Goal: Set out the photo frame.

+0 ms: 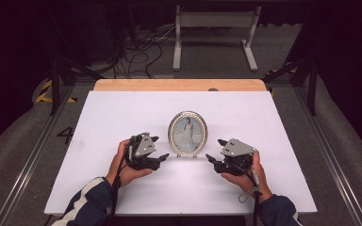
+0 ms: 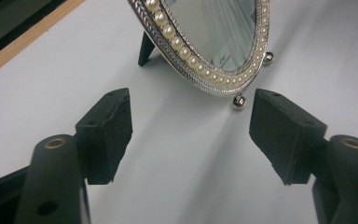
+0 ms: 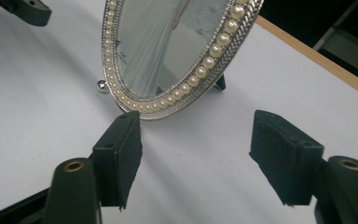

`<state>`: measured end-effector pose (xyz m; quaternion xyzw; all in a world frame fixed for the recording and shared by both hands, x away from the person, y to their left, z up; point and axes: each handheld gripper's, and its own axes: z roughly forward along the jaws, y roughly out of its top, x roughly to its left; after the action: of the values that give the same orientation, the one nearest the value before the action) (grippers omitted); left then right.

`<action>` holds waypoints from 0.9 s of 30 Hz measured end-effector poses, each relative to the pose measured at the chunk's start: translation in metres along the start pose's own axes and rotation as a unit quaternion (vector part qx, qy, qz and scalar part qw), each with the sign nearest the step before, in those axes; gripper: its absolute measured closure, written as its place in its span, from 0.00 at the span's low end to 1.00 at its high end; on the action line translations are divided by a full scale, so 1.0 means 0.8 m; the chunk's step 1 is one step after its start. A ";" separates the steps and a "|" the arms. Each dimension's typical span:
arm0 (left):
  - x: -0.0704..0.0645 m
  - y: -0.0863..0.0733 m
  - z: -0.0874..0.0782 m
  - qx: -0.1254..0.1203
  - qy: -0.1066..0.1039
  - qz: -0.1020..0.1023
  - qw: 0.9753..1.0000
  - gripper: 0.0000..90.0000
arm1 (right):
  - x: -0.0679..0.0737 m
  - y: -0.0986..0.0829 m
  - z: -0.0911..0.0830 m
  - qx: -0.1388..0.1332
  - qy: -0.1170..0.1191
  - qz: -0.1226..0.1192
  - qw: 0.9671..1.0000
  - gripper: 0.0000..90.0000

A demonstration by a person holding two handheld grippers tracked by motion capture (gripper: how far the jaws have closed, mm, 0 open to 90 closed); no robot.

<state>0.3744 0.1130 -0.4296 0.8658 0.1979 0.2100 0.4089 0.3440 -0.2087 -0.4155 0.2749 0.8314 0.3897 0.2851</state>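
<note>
An oval picture frame [image 1: 187,134] with a pearl-beaded silver rim stands upright on the white table top [image 1: 113,117], leaning on a back strut and small ball feet. My left gripper [image 1: 160,147] is just left of it, open and empty. In the left gripper view the open gripper [image 2: 191,133] faces the frame's lower rim [image 2: 205,77] without touching it. My right gripper [image 1: 215,149] is just right of the frame, also open and empty. In the right gripper view the open gripper [image 3: 196,149] points at the rim [image 3: 168,100], with its left pad [image 3: 121,154] close below it.
A wooden strip [image 1: 179,84] runs along the table's far edge. On the floor beyond are cables [image 1: 136,54] and a white stand [image 1: 214,33]. Metal rails [image 1: 28,155] flank the table. A jaw of the left gripper [image 3: 28,9] shows at the top left of the right gripper view.
</note>
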 end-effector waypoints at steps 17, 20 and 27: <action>-0.006 -0.043 -0.036 0.017 0.013 0.009 1.000 0.18 | -0.001 -0.020 -0.013 0.015 -0.018 0.010 1.000 0.24; -0.004 -0.054 -0.045 0.019 0.015 -0.002 1.000 0.17 | -0.001 -0.025 -0.017 0.014 -0.021 0.012 1.000 0.24; -0.003 -0.070 -0.059 0.014 0.022 -0.018 1.000 0.12 | -0.003 -0.035 -0.025 0.011 -0.031 0.019 0.999 0.19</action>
<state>0.3385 0.1739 -0.4470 0.8629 0.2252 0.2184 0.3963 0.3255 -0.2353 -0.4269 0.3056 0.8213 0.3766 0.3004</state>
